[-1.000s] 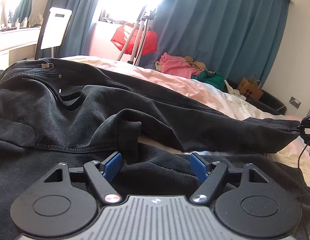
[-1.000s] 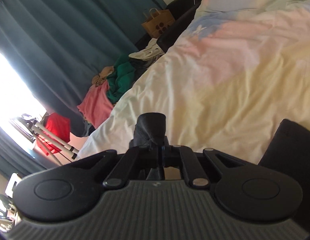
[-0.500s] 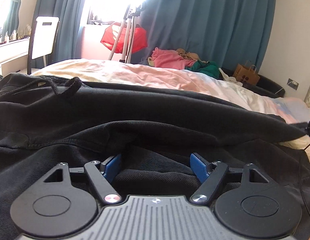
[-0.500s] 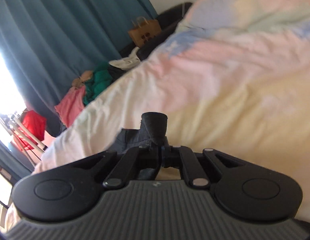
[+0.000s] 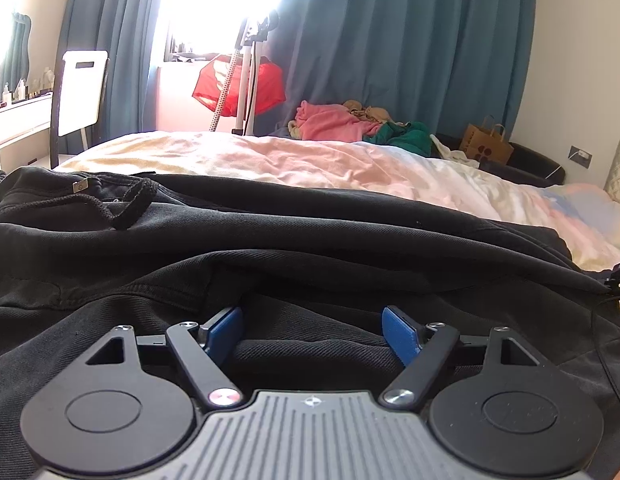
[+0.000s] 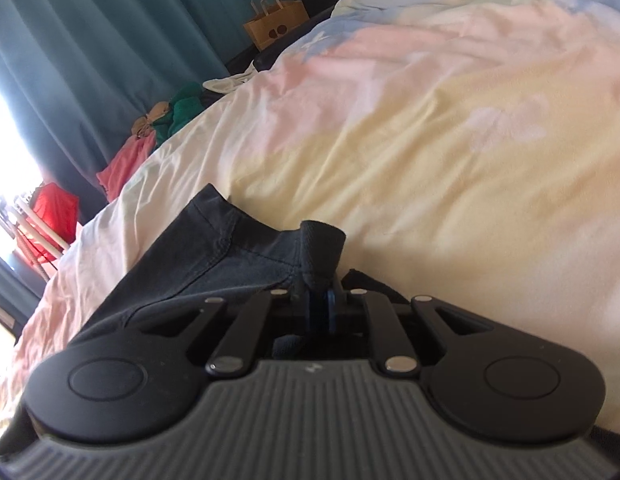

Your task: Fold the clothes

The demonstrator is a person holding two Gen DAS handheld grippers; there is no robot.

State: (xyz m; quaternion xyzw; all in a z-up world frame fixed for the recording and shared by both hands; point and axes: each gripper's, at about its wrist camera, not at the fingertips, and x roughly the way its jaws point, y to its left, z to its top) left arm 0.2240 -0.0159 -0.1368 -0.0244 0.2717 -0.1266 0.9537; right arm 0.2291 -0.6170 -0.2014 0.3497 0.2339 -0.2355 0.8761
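Now the black pants (image 5: 310,240) lie lower on the bed (image 5: 310,160). Left gripper (image 5: 312,334) jaws wide; right gripper (image 6: 320,304) jaws pinch the pant hem (image 6: 318,248), which may slip out.

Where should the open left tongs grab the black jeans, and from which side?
Take the raised fold of the black jeans between the left tongs' blue pads. Come straight forward, low: the ridge already lies across the gap, probably thick enough to pinch.

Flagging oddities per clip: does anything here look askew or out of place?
Mostly normal. The black trousers lie rumpled on the bed, their drawstring loose. The right gripper pinches a bunched hem; the left gripper is open over the fabric.
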